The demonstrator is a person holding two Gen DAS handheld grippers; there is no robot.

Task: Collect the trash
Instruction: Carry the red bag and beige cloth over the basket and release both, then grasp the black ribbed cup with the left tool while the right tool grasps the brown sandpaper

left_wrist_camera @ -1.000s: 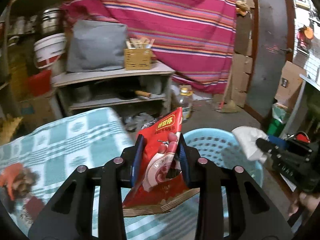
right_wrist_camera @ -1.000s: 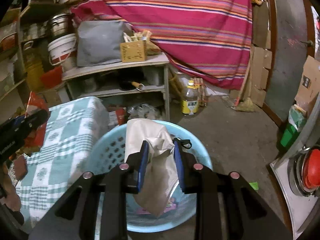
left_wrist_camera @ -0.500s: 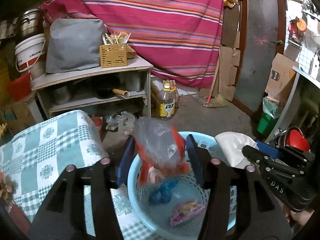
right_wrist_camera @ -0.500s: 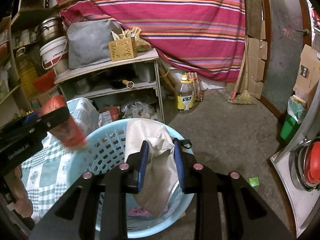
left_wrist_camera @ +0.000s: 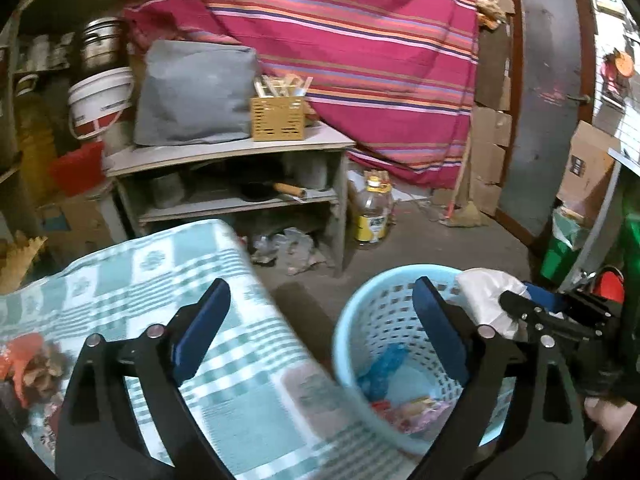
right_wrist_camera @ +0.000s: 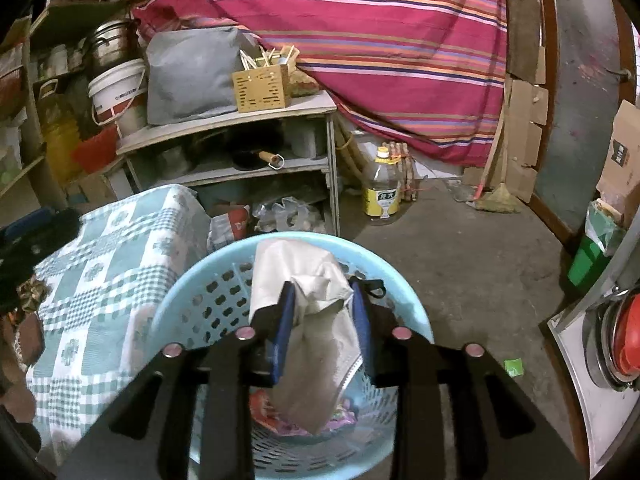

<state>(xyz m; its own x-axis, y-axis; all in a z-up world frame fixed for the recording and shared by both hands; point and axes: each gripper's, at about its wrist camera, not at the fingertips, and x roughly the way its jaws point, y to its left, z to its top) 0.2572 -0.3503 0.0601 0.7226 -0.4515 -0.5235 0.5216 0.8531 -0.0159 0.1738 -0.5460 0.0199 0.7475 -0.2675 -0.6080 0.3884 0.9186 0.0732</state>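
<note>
A light blue basket [left_wrist_camera: 360, 320] stands beside the table with the green checked cloth [left_wrist_camera: 160, 280]; it holds several wrappers, among them a red snack bag [left_wrist_camera: 384, 406]. My left gripper [left_wrist_camera: 320, 316] is open and empty, above the table edge and the basket's left rim. My right gripper [right_wrist_camera: 324, 316] is shut on a crumpled white wrapper [right_wrist_camera: 316, 320] and holds it over the basket [right_wrist_camera: 200, 292]. That wrapper and the right gripper also show in the left wrist view [left_wrist_camera: 486, 292] at the basket's right rim.
Orange-and-brown litter [left_wrist_camera: 32, 360] lies on the cloth at the left. A shelf unit [left_wrist_camera: 232, 184] with a grey bag and a wooden box stands behind. An oil bottle [right_wrist_camera: 382, 192] stands on the concrete floor. A stove with a red pot [right_wrist_camera: 624, 344] is at the right.
My left gripper has opened and let go of the red snack bag, which fell into the basket; the gripper then shifted left toward the table. The right gripper still holds the white wrapper.
</note>
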